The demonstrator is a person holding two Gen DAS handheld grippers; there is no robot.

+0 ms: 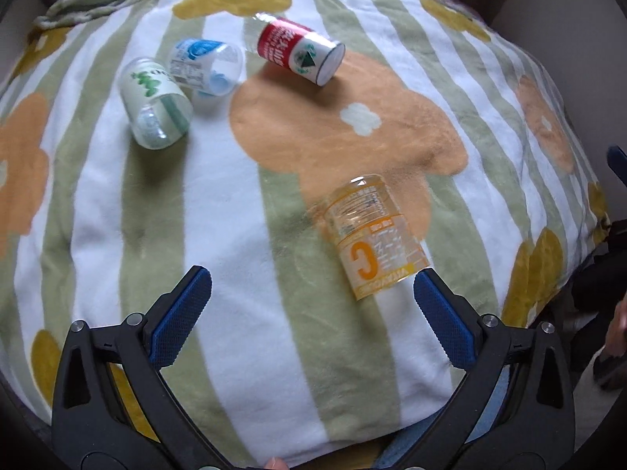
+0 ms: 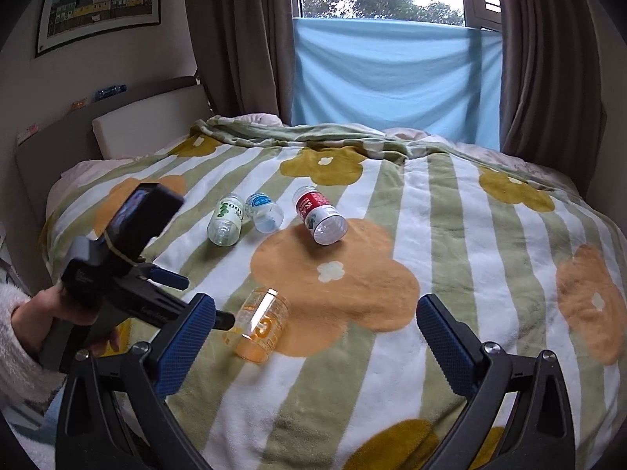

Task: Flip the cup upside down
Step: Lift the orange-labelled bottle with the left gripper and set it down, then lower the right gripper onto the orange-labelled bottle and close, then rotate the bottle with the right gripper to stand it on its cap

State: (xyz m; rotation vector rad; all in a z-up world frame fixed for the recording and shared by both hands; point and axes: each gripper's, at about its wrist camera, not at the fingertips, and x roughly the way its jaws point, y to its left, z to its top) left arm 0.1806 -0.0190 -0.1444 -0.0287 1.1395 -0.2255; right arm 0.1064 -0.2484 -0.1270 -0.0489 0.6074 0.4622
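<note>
Several clear plastic cups lie on their sides on a flowered striped blanket (image 1: 243, 203). The orange-labelled cup (image 1: 372, 239) lies nearest, just ahead of my left gripper (image 1: 313, 286) and close to its right finger; it also shows in the right wrist view (image 2: 260, 323). My left gripper is open and empty. My right gripper (image 2: 315, 313) is open and empty, held above the blanket (image 2: 450, 243). The red-labelled cup (image 1: 299, 51) (image 2: 319, 213), the blue-labelled cup (image 1: 205, 64) (image 2: 263, 211) and the green-labelled cup (image 1: 154, 103) (image 2: 226, 219) lie farther back.
The left hand-held gripper body (image 2: 129, 258) and the person's hand (image 2: 51, 309) show at the left of the right wrist view. A headboard (image 2: 117, 117) stands at the left, curtains and a blue cloth (image 2: 392, 78) behind the bed. The blanket drops off at the right edge (image 1: 580, 235).
</note>
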